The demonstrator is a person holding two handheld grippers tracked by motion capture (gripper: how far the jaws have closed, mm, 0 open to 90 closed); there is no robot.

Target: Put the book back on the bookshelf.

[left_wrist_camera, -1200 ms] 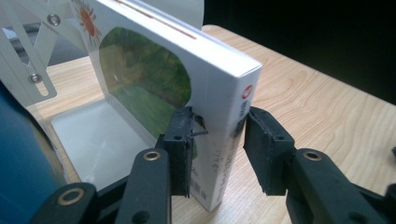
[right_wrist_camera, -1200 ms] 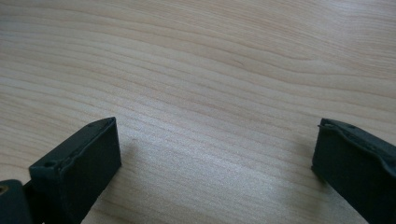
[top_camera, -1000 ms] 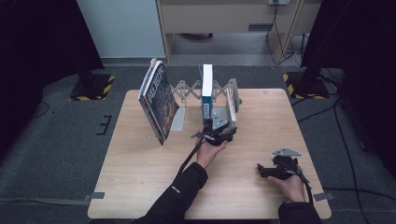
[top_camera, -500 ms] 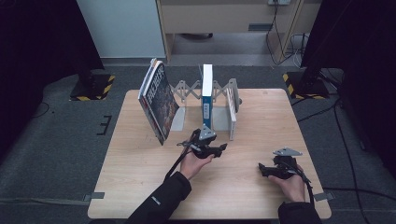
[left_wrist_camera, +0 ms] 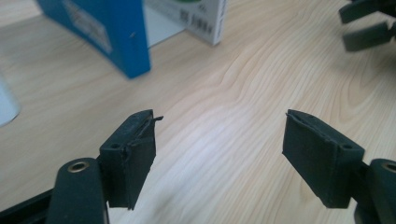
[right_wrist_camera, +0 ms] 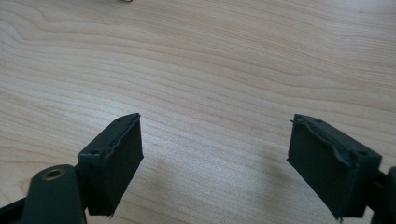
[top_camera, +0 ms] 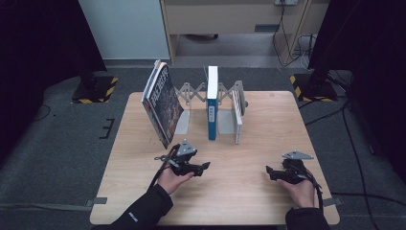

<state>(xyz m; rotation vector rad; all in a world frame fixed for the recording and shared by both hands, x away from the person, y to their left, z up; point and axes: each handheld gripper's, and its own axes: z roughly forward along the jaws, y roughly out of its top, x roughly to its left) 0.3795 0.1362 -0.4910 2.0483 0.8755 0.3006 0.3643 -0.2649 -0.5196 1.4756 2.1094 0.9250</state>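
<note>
A blue book (top_camera: 212, 108) stands upright in a grey folding book rack (top_camera: 190, 91) at the back of the wooden table (top_camera: 258, 120). A large dark-covered book (top_camera: 163, 103) leans at the rack's left end, and a thin white book (top_camera: 238, 117) stands at its right. My left gripper (top_camera: 205, 166) hovers in front of the rack, clear of the books. Its jaws have just been opening and nothing is between them (left_wrist_camera: 219, 123). The blue book (left_wrist_camera: 107, 32) lies ahead of it. My right gripper (top_camera: 269, 171) rests at the front right, open over bare wood (right_wrist_camera: 215, 122) after closing slightly.
The left gripper view has the white book (left_wrist_camera: 201, 18) beyond the blue one and the right gripper (left_wrist_camera: 369, 23) at the upper right. Dark stands with yellow-black striped bases (top_camera: 95, 91) flank the table on the floor. Cables (top_camera: 335, 110) run along the right.
My left hand has drawn back from the blue book in the rack toward the table's front, and the book stays upright. The right hand has kept its place.
</note>
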